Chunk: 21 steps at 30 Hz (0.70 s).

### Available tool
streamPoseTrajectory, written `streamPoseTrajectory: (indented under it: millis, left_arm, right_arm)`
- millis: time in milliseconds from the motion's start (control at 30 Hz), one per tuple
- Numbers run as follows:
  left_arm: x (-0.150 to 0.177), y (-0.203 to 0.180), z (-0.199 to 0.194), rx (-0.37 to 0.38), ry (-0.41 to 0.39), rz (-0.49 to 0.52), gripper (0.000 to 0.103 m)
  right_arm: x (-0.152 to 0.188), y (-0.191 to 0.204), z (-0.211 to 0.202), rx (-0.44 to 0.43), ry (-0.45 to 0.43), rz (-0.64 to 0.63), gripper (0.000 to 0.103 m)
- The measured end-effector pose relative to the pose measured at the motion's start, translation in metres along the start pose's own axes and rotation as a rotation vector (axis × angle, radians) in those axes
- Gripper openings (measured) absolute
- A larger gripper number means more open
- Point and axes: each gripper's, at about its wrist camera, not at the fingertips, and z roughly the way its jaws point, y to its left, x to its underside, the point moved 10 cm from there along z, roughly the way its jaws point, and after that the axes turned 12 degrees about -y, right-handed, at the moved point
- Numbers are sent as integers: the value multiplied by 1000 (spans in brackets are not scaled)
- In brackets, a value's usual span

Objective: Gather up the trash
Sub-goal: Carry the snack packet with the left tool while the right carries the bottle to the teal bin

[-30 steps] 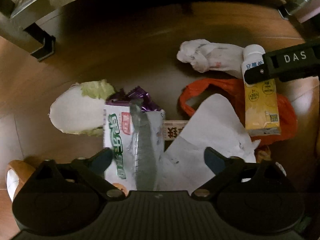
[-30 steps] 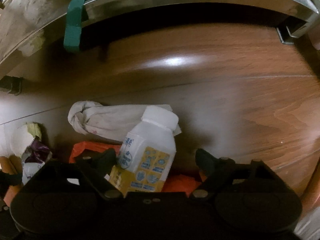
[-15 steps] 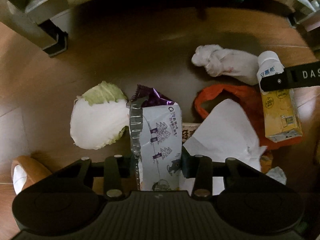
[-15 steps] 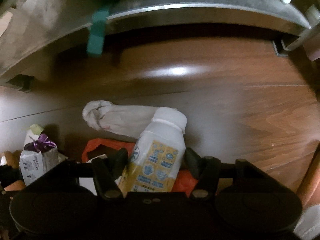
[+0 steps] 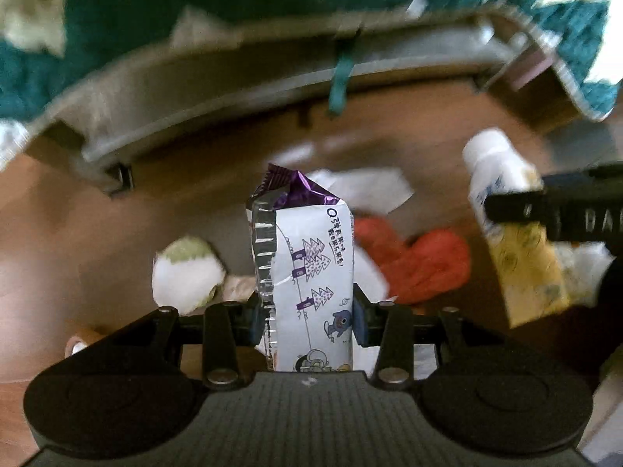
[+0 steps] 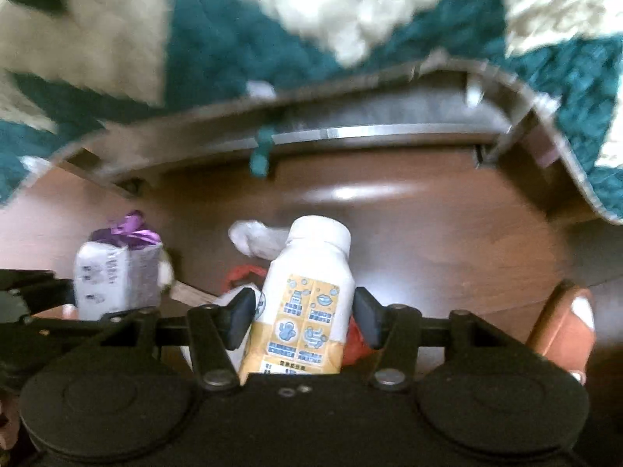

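Note:
A white snack wrapper with a purple foil top stands upright between the pads of my left gripper, which is shut on it, lifted off the wooden floor. My right gripper has its jaws closing, and its pads press both sides of a white and yellow drink bottle with a white cap. That bottle also shows at the right of the left wrist view, under a black finger. The wrapper appears at the left of the right wrist view.
On the floor below lie a cabbage leaf, an orange plastic bag, white paper and a knotted white cloth. A grey furniture frame with a teal and cream cover spans the far side. A brown slipper lies right.
Both grippers closed, the left on the wrapper and the right on the bottle, then rose from the floor with them. The floor litter now looks smaller and farther away.

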Motion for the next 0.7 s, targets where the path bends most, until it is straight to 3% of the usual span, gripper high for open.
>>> streamPoseTrajectory:
  millis: [433,700]
  left_arm:
    - [-42,-67,-161,51,-226,-69,41]
    - [-68,-117,-267,86,-380,6,41]
  right_arm:
    - [-34,11,-199,-33,-236,-75,53]
    - [-48,-4,-327,-9,-414,-130,52]
